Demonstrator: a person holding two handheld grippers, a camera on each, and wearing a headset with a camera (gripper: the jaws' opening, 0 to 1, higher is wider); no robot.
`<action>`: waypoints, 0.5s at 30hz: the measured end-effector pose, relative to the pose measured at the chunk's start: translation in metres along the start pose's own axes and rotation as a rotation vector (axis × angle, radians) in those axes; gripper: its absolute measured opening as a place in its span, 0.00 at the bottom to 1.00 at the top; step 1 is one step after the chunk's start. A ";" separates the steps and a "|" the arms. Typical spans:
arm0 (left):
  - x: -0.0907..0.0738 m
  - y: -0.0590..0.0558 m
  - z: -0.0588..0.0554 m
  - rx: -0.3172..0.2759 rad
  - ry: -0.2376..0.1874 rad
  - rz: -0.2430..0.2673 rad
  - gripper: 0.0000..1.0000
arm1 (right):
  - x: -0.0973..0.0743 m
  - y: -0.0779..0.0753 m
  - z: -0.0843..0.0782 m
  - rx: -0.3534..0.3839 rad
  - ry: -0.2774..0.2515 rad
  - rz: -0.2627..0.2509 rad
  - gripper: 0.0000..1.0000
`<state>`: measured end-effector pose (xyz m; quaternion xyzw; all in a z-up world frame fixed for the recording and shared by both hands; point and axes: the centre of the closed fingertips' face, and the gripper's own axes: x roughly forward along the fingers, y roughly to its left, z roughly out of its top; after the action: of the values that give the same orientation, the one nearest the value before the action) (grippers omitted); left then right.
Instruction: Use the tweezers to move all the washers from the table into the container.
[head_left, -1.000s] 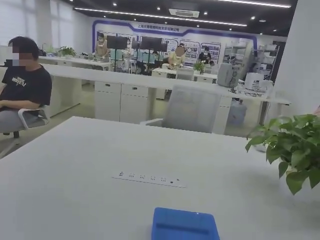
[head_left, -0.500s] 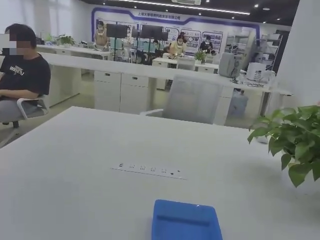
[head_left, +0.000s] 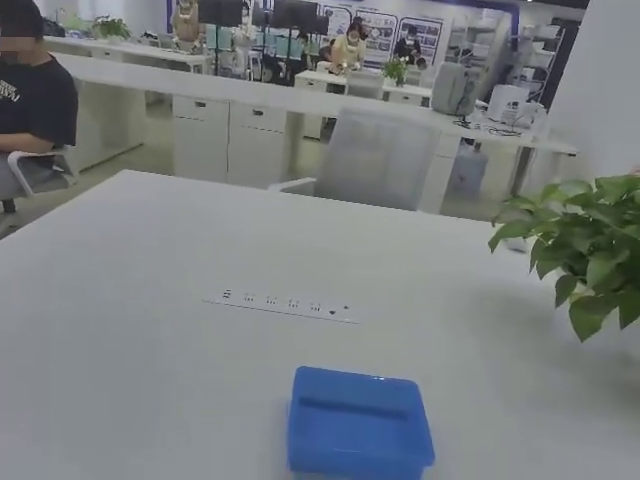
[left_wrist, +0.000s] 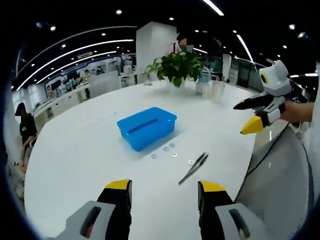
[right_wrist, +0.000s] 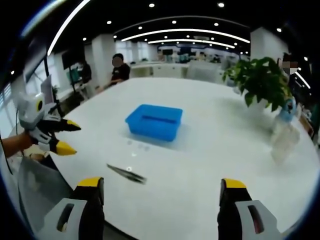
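Note:
A blue container (head_left: 358, 420) stands on the white table (head_left: 120, 330); it also shows in both gripper views (left_wrist: 146, 127) (right_wrist: 153, 121). Several small washers (left_wrist: 167, 150) (right_wrist: 137, 146) lie on the table just in front of it. Metal tweezers (left_wrist: 194, 167) (right_wrist: 127, 174) lie flat a little nearer than the washers. My left gripper (left_wrist: 165, 200) is open and empty, well short of the tweezers, and appears from the side in the right gripper view (right_wrist: 76, 139). My right gripper (right_wrist: 160, 195) is open wide and empty, also held back off the table edge (left_wrist: 240, 119).
A socket strip (head_left: 280, 304) is set in the table beyond the container. A potted plant (head_left: 590, 250) stands at the right and a grey chair (head_left: 375, 160) at the far side. A clear bottle (right_wrist: 285, 142) stands near the plant. A person (head_left: 35, 100) sits at the left.
The head camera has tilted down, so the container shows more fully. Nothing on the table has moved.

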<state>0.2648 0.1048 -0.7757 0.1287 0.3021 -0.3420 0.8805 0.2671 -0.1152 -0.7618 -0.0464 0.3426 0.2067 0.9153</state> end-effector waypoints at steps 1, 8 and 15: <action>0.004 -0.002 -0.001 0.011 0.007 -0.012 0.48 | 0.000 0.000 0.000 -0.003 0.005 -0.002 0.95; 0.038 -0.022 -0.009 0.102 0.070 -0.157 0.32 | 0.003 0.003 -0.004 0.010 0.031 0.000 0.94; 0.071 -0.032 -0.027 0.176 0.142 -0.251 0.21 | 0.009 0.007 -0.007 0.008 0.057 0.004 0.94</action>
<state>0.2728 0.0560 -0.8421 0.1904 0.3462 -0.4643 0.7927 0.2663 -0.1070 -0.7722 -0.0479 0.3692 0.2058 0.9050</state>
